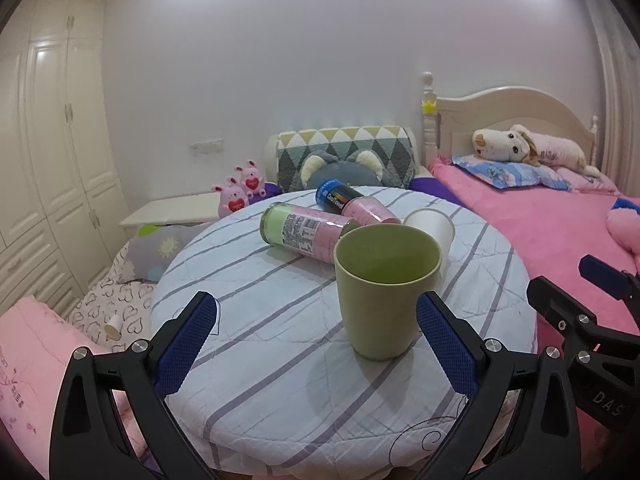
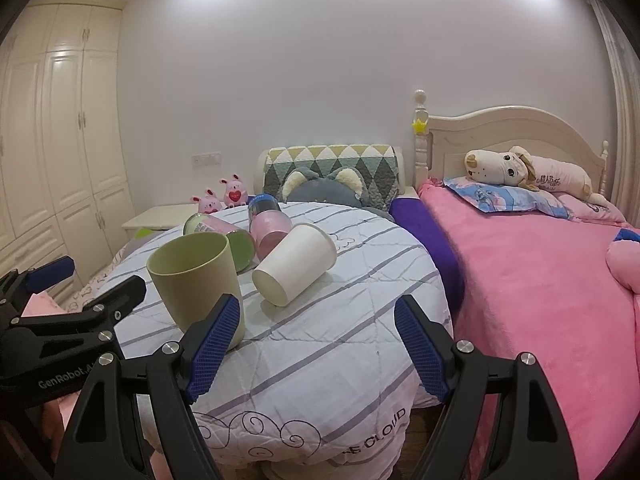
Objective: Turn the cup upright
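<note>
Green cup [image 1: 384,292]: stands upright on the round desk [image 1: 280,360], mouth open to the ceiling, near the front and a little right of centre in the left wrist view; the inside looks empty.
White cup [image 2: 294,264]: lies tipped on its side just behind and to the right of the green cup, base pointing toward the camera, mouth aimed away; in the left wrist view only its rim end [image 1: 430,226] peeks out from behind the green cup.
Canisters: a pink and green canister [image 1: 306,232] lies on its side behind the green cup, and a pink canister with a blue end [image 1: 352,200] lies on its side just behind that — the two look close, perhaps touching.
Left claw [image 1: 316,344]: spread wide, low over the near part of the desk, pinching nothing; its right finger [image 1: 446,344] sits just beside the green cup's lower wall, and whether it touches cannot be told.
Right claw [image 2: 316,348]: also spread wide, pinching nothing, hovering over bare cloth in front of the white cup; its left finger [image 2: 214,344] overlaps the green cup's base in view.
Desk covering: a white quilted cloth with grey stripes.
Surroundings: a bed with a pink blanket [image 2: 540,300] to the right, a plush dog [image 2: 520,170] on its pillow, and a cream wardrobe [image 1: 52,152] on the left.
</note>
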The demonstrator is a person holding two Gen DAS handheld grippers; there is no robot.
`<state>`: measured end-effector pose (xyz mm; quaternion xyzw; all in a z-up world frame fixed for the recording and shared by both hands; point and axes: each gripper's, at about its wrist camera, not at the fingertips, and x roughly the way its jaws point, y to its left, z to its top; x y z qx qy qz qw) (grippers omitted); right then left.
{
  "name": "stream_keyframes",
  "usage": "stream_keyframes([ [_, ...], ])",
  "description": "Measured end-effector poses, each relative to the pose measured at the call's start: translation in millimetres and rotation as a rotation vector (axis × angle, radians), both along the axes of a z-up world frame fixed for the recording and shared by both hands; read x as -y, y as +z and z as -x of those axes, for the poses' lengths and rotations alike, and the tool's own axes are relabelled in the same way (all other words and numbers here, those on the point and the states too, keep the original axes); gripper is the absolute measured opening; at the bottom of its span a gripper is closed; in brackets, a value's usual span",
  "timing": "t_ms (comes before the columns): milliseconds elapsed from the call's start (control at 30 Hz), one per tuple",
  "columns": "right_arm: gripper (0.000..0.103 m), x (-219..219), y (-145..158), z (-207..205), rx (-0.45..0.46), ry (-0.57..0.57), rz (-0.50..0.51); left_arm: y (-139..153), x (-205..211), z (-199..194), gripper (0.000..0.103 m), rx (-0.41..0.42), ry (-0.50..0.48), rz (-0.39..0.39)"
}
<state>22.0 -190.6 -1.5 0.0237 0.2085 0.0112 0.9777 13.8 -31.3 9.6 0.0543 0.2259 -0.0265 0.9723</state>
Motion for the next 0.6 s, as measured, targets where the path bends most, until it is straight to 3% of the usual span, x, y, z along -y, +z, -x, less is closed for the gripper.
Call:
stream_keyframes([
  [200, 0.081, 1.4, -1.2, -1.1, -0.019, 0.025, -0.045, 0.2, -2.4, 0.5, 0.101, 0.006, 0.002, -0.001],
  [600, 0.081, -7.0, -5.5, -2.0, -0.048, 0.048, -0.016, -0.2, -1.8, 4.2, 0.101, 0.045, -0.002, -0.012],
])
